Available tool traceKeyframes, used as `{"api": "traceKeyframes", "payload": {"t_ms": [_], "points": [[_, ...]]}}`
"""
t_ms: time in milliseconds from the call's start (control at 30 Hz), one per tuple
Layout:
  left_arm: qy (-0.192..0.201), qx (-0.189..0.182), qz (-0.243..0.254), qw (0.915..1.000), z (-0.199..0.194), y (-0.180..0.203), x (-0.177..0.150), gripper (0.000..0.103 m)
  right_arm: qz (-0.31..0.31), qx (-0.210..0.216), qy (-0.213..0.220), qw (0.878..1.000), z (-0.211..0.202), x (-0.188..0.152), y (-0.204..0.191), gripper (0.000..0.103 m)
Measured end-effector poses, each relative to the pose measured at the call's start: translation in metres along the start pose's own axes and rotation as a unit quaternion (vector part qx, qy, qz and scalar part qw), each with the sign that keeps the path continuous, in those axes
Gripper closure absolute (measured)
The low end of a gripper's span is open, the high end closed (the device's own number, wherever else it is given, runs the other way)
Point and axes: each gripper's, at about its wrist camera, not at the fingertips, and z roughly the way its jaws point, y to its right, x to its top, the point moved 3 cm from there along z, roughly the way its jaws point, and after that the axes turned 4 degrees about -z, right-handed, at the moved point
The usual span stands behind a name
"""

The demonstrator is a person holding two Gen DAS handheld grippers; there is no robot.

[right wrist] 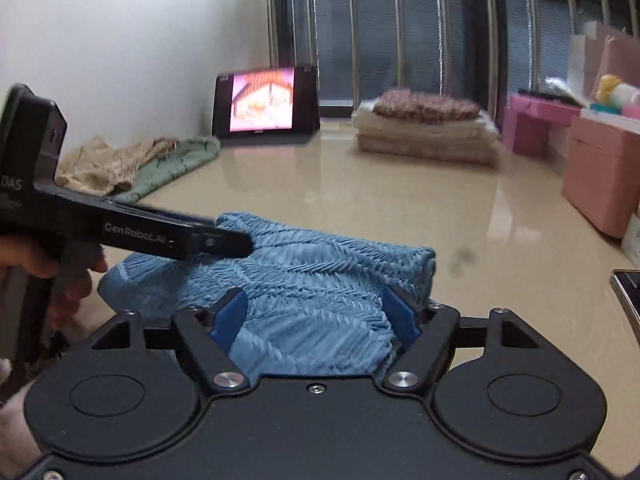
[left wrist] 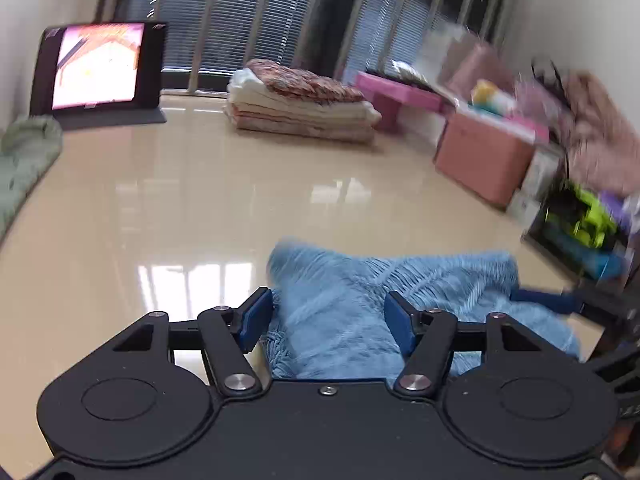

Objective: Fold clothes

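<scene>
While I scan from the left: garment looks nearly done.
Left gripper [left wrist: 326, 318]: jaws wide, gripping nothing.
Blue knit [right wrist: 320, 264]: bundled compact on the floor [left wrist: 200, 200], between both tongs.
Right gripper [right wrist: 316, 316]: wide, straddling cloth.
Left: maybe 1 tidy-up.

Soft, even daylight enters through the tall slatted window blinds [left wrist: 240, 20] at the far wall and throws pale glare patches onto the glossy beige tiled floor [left wrist: 192, 184], while the lit tablet screen [left wrist: 98, 66] is overexposed to a pink-white wash. Both fisheye views bow straight lines outward and darken at the rounded corners. In the left wrist view the pink storage boxes and clutter [left wrist: 500, 120] at the right edge are smeared by motion blur; the right wrist view is sharper, with faint blur on the folded blue knitted garment [right wrist: 320, 272].
</scene>
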Motion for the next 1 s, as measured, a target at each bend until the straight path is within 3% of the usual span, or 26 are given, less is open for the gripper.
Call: {"api": "traceKeyframes", "payload": {"t_ms": [200, 333, 367, 400, 500, 667, 733, 833, 1000], "points": [[0.011, 0.005, 0.004, 0.9999, -0.004, 0.005, 0.0, 0.039, 0.033, 0.004, 0.002, 0.999, -0.001, -0.005, 0.013, 0.024], [0.048, 0.024, 0.023, 0.9983, -0.023, 0.015, 0.005, 0.012, 0.032, -0.001, -0.004, 0.999, -0.011, 0.001, 0.01, 0.004], [0.057, 0.033, 0.027, 0.9975, -0.03, 0.018, 0.005, 0.002, 0.032, -0.002, 0.001, 0.999, -0.017, 0.003, 0.009, 0.004], [0.067, 0.041, 0.032, 0.9964, -0.037, 0.02, 0.005, 0.0, 0.033, -0.001, 0.008, 0.999, -0.023, 0.005, 0.007, 0.004], [0.092, 0.056, 0.027, 0.9938, -0.062, 0.028, -0.002, 0.0, 0.036, -0.002, 0.017, 0.999, -0.04, 0.007, 0.002, 0.001], [0.078, 0.046, -0.004, 0.9959, -0.097, 0.043, -0.032, 0.0, 0.048, -0.021, 0.015, 0.998, -0.064, -0.004, -0.007, 0.001], [0.072, 0.061, -0.014, 0.9954, -0.109, 0.051, -0.048, 0.0, 0.062, -0.026, 0.004, 0.998, -0.07, -0.012, -0.01, 0.0], [0.066, 0.081, -0.002, 0.9945, -0.124, 0.066, -0.068, 0.0, 0.078, -0.031, -0.022, 0.996, -0.076, -0.026, -0.013, 0.0], [0.05, 0.077, 0.009, 0.9957, -0.137, 0.086, -0.088, 0.0, 0.138, -0.033, -0.035, 0.989, -0.089, -0.04, -0.013, 0.0]]}}
